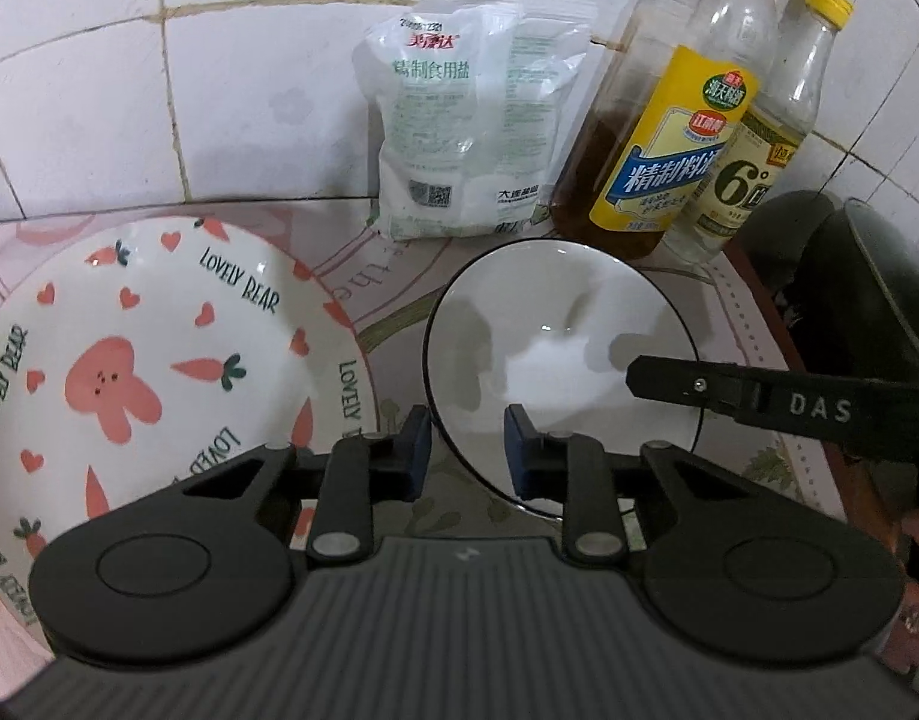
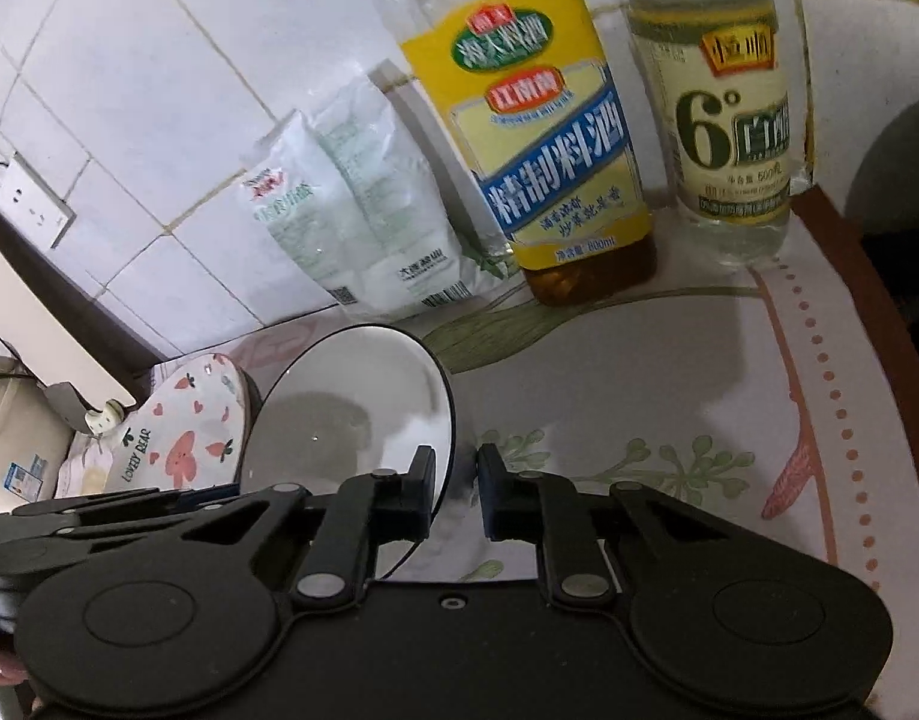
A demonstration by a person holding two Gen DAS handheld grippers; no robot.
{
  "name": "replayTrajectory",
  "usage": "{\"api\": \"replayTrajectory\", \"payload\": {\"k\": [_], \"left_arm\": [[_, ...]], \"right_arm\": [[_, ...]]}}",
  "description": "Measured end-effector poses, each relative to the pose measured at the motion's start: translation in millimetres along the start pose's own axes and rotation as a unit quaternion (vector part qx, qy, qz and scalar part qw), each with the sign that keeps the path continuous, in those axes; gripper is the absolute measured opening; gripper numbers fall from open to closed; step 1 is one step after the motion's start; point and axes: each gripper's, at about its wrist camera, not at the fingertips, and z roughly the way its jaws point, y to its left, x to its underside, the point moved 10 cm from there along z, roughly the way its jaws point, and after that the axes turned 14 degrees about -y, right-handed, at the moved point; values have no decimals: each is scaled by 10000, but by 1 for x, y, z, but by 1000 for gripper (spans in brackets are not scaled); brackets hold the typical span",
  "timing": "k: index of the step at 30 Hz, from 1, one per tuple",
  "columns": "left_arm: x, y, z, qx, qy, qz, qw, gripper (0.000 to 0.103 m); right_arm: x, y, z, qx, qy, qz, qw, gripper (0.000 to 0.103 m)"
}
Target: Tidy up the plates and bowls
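Both fingers sets open, straddling bowl (image 1: pixel 555 354) rim: left gripper (image 1: pixel 466 450), right gripper (image 2: pixel 456 489). I'd close squarely, lift level, then stack.

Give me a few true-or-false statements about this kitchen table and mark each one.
1. The bear plate shows carrots and hearts. True.
2. The black-rimmed bowl is full of soup. False: no soup shows in it.
3. The salt bag leans on the tiled wall. True.
4. The left hand-held gripper is clamped shut on the rim. False: its jaws are open, straddling the near rim.
5. The vinegar bottle has a red cap. False: yellow.
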Motion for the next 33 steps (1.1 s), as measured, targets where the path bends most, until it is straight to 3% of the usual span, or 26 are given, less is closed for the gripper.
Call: {"api": "replayTrajectory", "payload": {"k": [16, 23, 33], "left_arm": [[-22, -18, -114, 296, -697, -51, 9971, 25], [-6, -29, -156, 352, -657, -110, 9972, 25], [24, -18, -183, 360, -384, -265, 9983, 25]], "right_arm": [[-20, 49, -92, -291, -532, -129, 9981, 19], [-16, 72, -130, -314, -691, -398, 9963, 19], [5, 90, -146, -486, -628, -513, 9955, 19]]}}
